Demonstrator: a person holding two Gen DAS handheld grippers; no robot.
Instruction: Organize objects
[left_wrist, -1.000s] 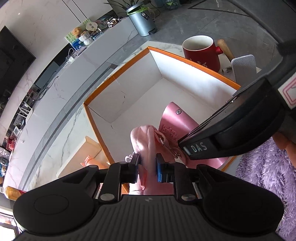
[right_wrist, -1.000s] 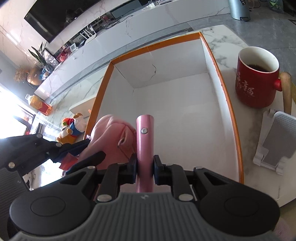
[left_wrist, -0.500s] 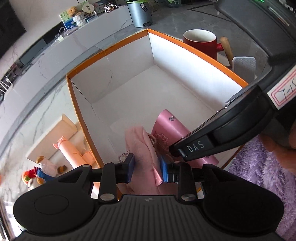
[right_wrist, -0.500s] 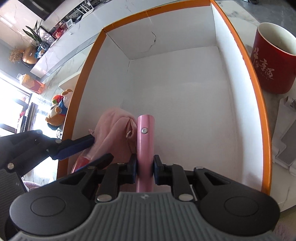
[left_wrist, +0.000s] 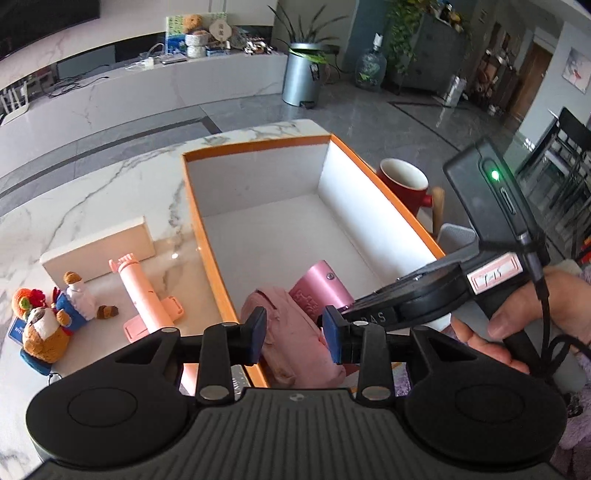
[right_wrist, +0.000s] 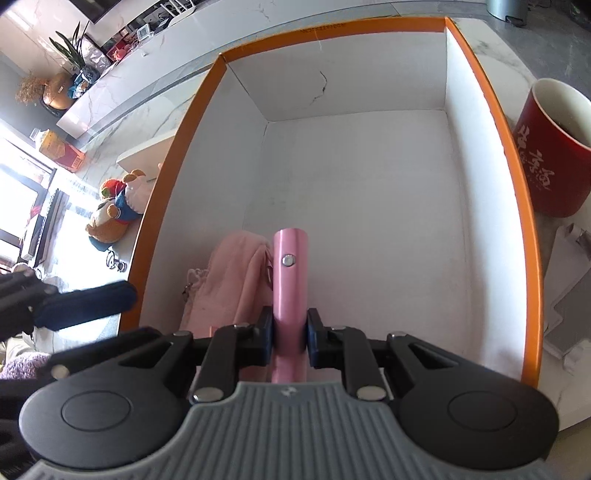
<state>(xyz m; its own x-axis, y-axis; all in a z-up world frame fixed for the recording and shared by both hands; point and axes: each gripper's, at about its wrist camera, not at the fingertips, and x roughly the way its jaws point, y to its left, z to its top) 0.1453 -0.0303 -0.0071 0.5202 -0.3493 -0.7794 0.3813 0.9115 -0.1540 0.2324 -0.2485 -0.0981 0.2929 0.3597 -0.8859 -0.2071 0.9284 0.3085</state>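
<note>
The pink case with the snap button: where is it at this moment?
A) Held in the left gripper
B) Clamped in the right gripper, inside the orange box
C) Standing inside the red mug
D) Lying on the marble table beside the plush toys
B: the right gripper pinches the pink case between its pads, low inside the orange box.

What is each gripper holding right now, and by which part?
The right gripper grips the pink leather case by its near end. The left gripper holds nothing; its fingers have just opened off the pink cloth pouch in the box.
</note>
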